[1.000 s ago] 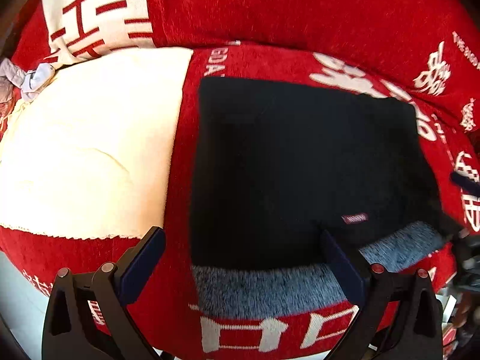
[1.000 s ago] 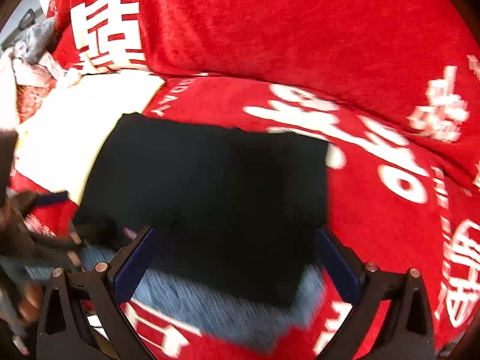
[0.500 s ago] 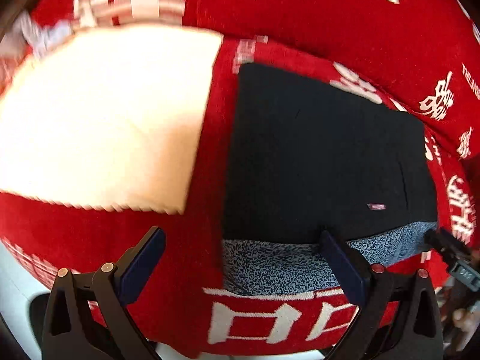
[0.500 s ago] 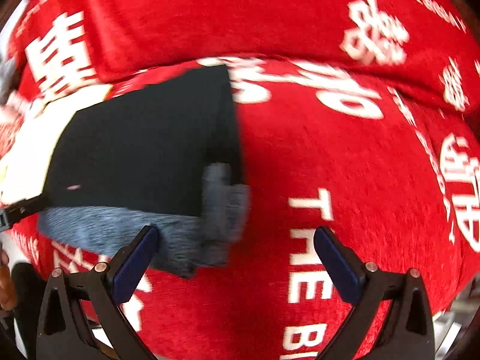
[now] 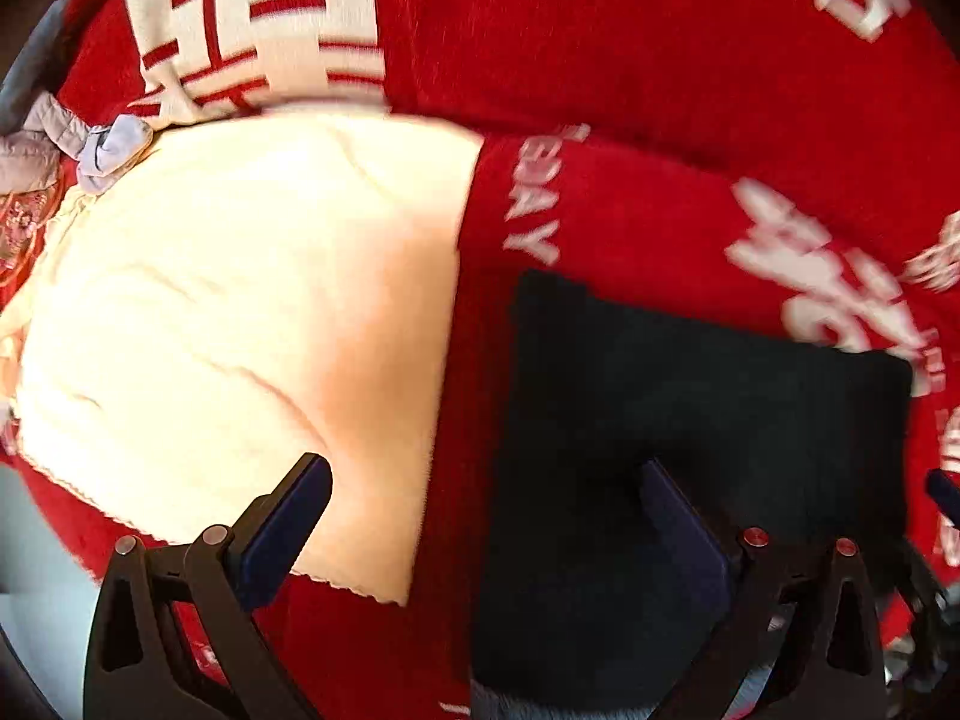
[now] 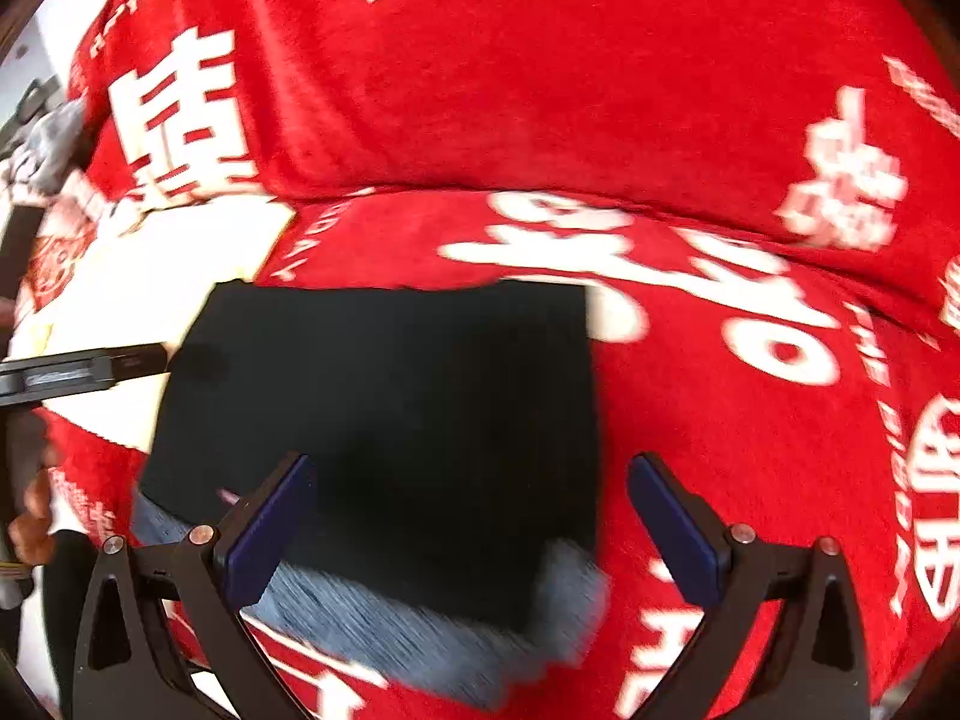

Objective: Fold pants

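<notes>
In the left wrist view the left claw (image 5: 480, 516) is spread wide and holds nothing, the folded black pants (image 5: 690, 480) lie on the red blanket (image 5: 660, 60) at about four o'clock under its right finger, and only this view shows the cream cloth (image 5: 240, 330) in full at nine o'clock with a small grey bundle (image 5: 72, 144) at ten. In the right wrist view the right claw (image 6: 468, 522) is also spread and empty above the pants (image 6: 390, 420), which sit near the centre toward six o'clock. Only here do the pants' grey fleecy edge (image 6: 420, 630), running along the near side, and the left claw's finger (image 6: 90, 366), reaching in at nine o'clock, show clearly.
</notes>
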Available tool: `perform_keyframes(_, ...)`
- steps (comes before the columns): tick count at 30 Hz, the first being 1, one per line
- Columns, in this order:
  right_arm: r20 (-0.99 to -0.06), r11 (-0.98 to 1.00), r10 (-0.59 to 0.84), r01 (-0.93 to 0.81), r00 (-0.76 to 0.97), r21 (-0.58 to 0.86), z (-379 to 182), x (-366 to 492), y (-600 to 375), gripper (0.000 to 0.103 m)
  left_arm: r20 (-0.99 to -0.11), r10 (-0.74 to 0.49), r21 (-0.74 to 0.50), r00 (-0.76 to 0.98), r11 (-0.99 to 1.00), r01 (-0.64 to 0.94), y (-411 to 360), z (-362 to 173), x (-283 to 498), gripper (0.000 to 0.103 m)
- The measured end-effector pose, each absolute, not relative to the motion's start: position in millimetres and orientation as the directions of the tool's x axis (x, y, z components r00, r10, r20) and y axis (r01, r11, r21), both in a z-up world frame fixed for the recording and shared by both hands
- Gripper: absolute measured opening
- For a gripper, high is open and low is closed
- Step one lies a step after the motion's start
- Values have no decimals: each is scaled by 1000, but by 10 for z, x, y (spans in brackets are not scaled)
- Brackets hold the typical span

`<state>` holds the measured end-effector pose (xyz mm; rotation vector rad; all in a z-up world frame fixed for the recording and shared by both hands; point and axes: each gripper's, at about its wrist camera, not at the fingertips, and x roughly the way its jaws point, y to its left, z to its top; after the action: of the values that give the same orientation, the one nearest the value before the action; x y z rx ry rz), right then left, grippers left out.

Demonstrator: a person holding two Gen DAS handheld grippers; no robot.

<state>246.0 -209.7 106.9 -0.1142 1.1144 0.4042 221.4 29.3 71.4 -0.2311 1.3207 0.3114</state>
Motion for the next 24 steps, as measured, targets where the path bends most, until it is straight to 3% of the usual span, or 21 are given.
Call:
perform_keyframes(3, -919, 915, 274, -370, 283, 160, 808, 2546, -2009, 103, -966, 121, 42, 227, 944, -328, 224, 684, 2248, 103)
perform_keyframes(12, -892, 925, 202, -379, 405, 37, 1150, 2055, -1995, 103, -946, 47, -41, 322, 965, -260, 25, 989, 1681, 103)
perform_keyframes(14, -891, 923, 226, -379, 394, 67, 1123, 1895, -2029, 103, -946, 28, -49, 322, 973, -227, -117, 936, 1555, 103)
perform_keyframes(19, -914, 923, 163, -385, 371, 8, 790, 1723, -2005, 103, -951, 45, -26, 307, 974, -224, -268, 757, 1406, 103)
perform_keyframes(24, -883, 939, 179, -344, 434, 22, 1116, 1525, -2096, 103, -928, 61, -17, 367, 979, -204, -320, 1011, 1185, 103)
